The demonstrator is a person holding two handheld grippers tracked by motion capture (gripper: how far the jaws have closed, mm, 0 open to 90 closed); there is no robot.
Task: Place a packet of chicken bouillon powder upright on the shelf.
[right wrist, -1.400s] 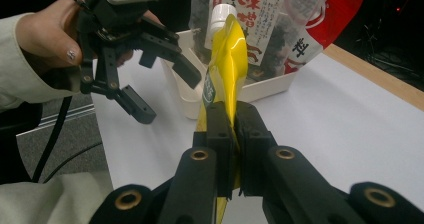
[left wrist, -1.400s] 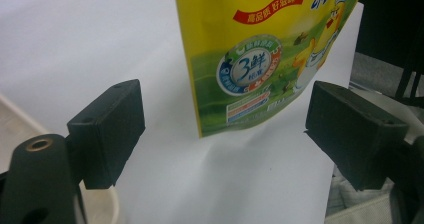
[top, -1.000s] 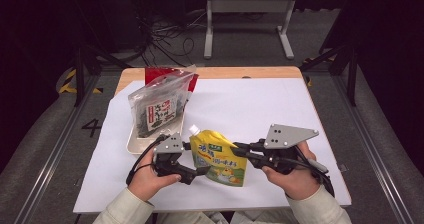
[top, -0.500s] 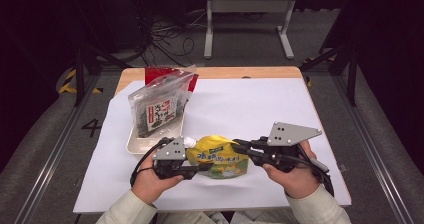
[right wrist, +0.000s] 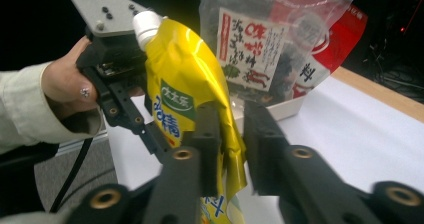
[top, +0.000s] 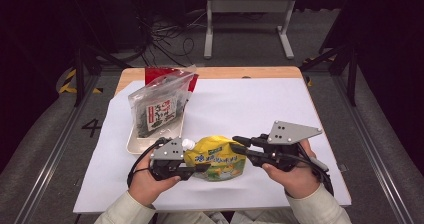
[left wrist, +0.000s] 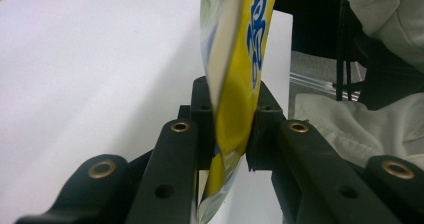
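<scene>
Two grippers share one yellow pouch.
The left gripper [top: 192,168] has just closed and pinches the yellow pouch [top: 216,159] over the white sheet [top: 250,104]; a seaweed bag [top: 157,109] in its tray [top: 135,145] stands behind; the right gripper [top: 239,145] has just loosened, pouch edge between its jaws.

I see pale cream sleeves [top: 320,206] on both arms. Each set of tongs is black, with brass-ringed holes along the jaws, a grey three-cornered plate [top: 292,132] with dark screws, and what looks like a black cable [top: 137,160] trailing.

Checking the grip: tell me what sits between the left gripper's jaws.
The yellow spouted pouch, clamped edge-on by the left gripper, as the left gripper view shows.
</scene>
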